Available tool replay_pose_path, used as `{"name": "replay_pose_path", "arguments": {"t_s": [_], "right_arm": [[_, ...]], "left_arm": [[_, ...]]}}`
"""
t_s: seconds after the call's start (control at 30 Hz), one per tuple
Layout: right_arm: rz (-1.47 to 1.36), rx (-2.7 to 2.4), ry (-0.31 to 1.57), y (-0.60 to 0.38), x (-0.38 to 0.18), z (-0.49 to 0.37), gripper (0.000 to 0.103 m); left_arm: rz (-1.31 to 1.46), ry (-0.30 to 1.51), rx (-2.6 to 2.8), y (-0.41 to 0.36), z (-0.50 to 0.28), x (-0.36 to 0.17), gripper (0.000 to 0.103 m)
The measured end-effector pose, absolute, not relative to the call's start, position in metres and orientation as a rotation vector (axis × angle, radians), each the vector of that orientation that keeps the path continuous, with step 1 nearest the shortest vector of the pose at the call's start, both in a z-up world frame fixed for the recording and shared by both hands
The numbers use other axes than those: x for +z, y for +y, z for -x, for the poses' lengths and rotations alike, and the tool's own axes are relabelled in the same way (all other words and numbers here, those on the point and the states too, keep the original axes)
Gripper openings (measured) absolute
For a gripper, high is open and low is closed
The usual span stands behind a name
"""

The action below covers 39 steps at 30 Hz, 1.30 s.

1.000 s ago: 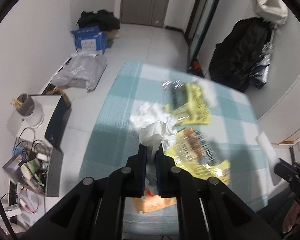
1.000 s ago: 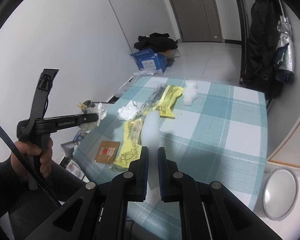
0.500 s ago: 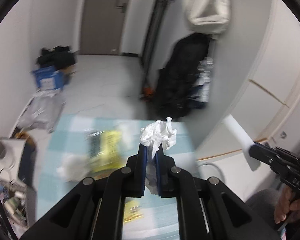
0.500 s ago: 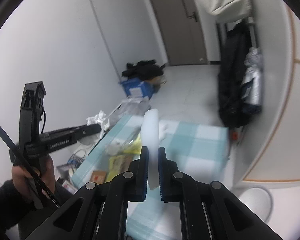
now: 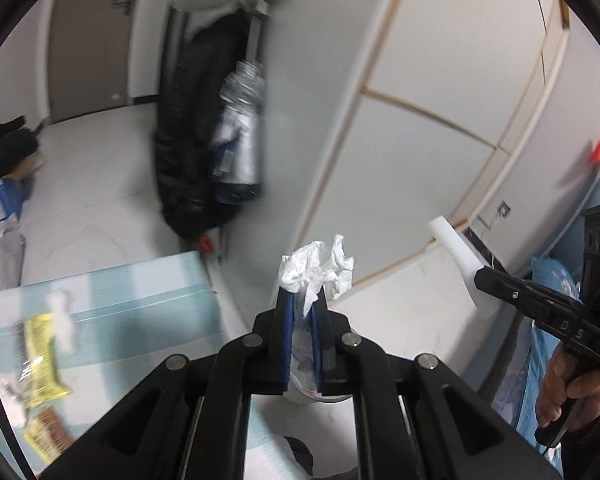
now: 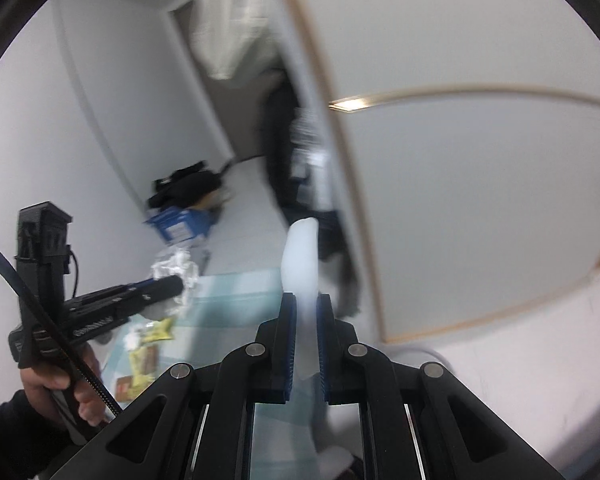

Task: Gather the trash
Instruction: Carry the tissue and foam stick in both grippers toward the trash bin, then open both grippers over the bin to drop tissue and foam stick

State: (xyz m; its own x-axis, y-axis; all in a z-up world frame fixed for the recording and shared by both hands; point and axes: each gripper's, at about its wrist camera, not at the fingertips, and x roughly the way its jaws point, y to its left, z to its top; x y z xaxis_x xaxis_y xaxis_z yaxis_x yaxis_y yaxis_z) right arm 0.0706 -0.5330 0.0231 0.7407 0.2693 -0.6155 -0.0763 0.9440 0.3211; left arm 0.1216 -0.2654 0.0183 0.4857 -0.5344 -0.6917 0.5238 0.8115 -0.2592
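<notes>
Left gripper (image 5: 303,304) clamped on crumpled tissue (image 5: 318,270), frame centre; right gripper (image 6: 305,304) pinching white foam strip (image 6: 300,258), both lifted off checked table (image 5: 148,316), presumably for binning.

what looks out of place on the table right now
Litter still lies on the checked table: yellow wrappers, a brown packet near the edge, and a white scrap, all scattered loosely. The left gripper holds a crumpled tissue; the right gripper holds a white foam strip. Blur hides finer detail.
</notes>
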Motion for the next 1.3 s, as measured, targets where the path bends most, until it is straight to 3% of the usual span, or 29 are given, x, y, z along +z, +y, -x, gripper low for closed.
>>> {"name": "replay_pose_path", "arguments": {"t_s": [0.33,0.7,0.9,1.13,1.23,1.3], "right_arm": [[-0.472,0.054,0.913,-0.633,-0.087,-0.082,0.009],[-0.658,0.016,1.124,-0.659,-0.219,-0.101,0.009],[-0.686,0.027,1.207,-0.648,-0.261,-0.114,0.009],[-0.735,0.02,1.243,-0.629,-0.288,-0.128,0.012],[-0.735,0.016,1.259,-0.626,-0.296,-0.132,0.014],[-0.72,0.027,1.28,-0.623,-0.301,-0.134,0.014]], "left_arm": [[-0.007,1.038,-0.828,-0.351,-0.156,-0.052,0.004],[-0.213,1.347,-0.839,-0.42,-0.175,-0.162,0.004],[-0.279,1.521,-0.793,-0.436,-0.177,-0.219,0.004],[-0.211,1.631,-0.74,-0.427,-0.179,-0.243,0.005],[-0.142,1.69,-0.707,-0.427,-0.188,-0.249,0.008],[-0.122,1.701,-0.694,-0.429,-0.191,-0.247,0.019]]}}
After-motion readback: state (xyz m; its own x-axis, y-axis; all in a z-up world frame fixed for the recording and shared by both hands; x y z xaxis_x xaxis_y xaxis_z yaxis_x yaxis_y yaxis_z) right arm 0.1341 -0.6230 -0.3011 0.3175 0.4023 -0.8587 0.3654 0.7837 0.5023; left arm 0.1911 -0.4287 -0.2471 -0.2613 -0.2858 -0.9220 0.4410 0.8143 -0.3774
